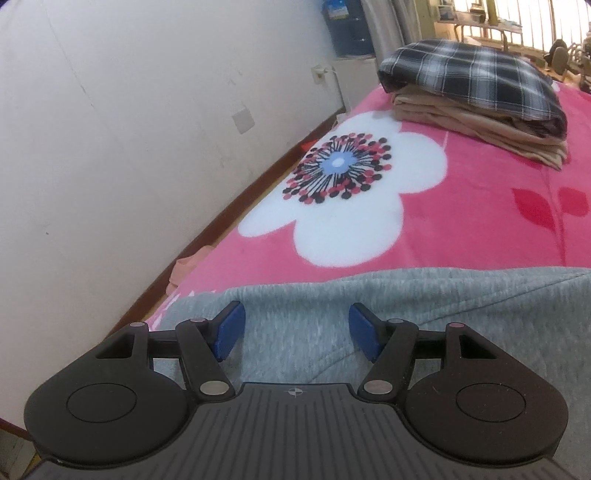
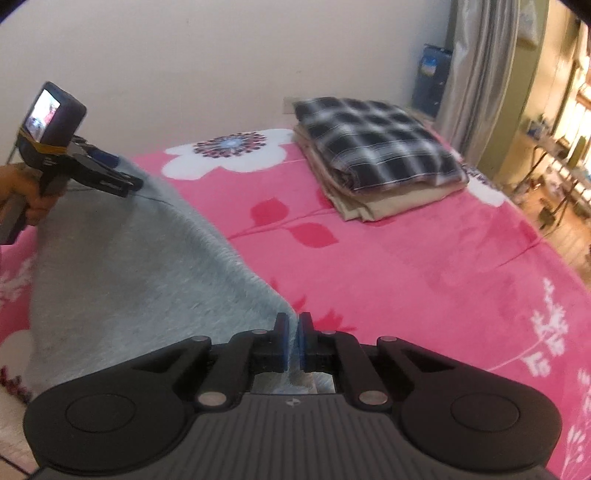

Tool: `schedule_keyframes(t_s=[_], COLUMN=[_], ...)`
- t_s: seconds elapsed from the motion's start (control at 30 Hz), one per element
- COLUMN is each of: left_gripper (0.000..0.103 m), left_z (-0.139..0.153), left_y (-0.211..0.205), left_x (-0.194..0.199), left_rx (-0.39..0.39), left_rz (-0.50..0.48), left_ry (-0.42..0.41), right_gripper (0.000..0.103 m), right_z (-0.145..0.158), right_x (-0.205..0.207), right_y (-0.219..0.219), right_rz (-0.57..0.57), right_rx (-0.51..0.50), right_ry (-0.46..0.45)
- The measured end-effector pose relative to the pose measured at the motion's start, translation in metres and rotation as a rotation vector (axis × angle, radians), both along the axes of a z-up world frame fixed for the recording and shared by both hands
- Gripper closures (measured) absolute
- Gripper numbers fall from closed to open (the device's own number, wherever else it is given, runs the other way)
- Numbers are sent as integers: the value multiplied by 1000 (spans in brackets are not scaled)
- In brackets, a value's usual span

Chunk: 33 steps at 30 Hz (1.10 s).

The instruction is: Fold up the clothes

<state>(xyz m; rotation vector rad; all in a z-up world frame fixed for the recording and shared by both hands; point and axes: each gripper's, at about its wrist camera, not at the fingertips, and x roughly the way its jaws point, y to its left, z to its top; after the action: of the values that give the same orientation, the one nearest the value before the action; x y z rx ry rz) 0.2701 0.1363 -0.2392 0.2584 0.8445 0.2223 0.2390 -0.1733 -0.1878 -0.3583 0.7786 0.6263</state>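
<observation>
Right wrist view shows one soft grey garment (image 2: pixel 122 258) on the pink flowered blanket (image 2: pixel 424 266), right gripper (image 2: pixel 294 341) pinching its corner, left gripper (image 1: pixel 296 330) spread wide above it, near two folded clothes (image 2: pixel 376 155).

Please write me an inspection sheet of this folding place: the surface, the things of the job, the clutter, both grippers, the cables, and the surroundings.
Surface: pink floral blanket on a bed, lying mostly flat.
Job's things: grey garment, raised between the two grippers; folded stack with plaid cloth on top of beige cloth, at the far end.
Clutter: small peach cloth at the bed's edge by the wall.
Grippers: right gripper shut on the grey garment's edge. left gripper shows open jaws over the grey fabric; in the right wrist view it sits at the garment's other corner.
Cables: nothing seen.
Surroundings: white wall, blue water bottle, grey curtain.
</observation>
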Motion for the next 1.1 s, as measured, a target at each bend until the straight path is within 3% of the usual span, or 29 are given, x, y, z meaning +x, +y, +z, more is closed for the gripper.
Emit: schedule_keyframes(t_s=[0.1,0.3,0.43,0.5,0.67,0.77,0.83,0.87,0.93,1.0,1.1], left_gripper=[39,39,40,40,40,40,39,39,39,39,39], left_z=[-3,-13,-16,-16,-20,-22,-23,-23,-23,-19,-6], left_y=[-1,-9,-12,-12,-11,-12,-11,-10,-10,-10,-8], left_x=[5,12,17,18,20,21,22,23,26,30,31], left_rx=[3,43,64,64,66,74,68,64,66,69,46], left_rz=[3,-7,-23,-30,-55,-59,-56,-54,-55,-53,-30], left_ry=[-10,-32,-40,-43,-55,-60,-62,-61,-54,-39,-28], right_gripper=[97,97,94,87,84,84,87,91,93,93,84], right_z=[-12,-69,-53,-36,2,-8,-37,-57,-75,-70,-44], right_x=[6,21,21,17,16,18,24,31,41,51,41], right_y=[2,4,0,-4,-5,31,60,70,65,50,17], right_rz=[-29,-86,-109,-126,-132,-33,-18,-54,-157,-282,-397], right_rx=[-21,-25,-10,-6,175,217,182,146,236,359,462], right_ry=[-2,80,103,75,50,90,150,178,211,290,266])
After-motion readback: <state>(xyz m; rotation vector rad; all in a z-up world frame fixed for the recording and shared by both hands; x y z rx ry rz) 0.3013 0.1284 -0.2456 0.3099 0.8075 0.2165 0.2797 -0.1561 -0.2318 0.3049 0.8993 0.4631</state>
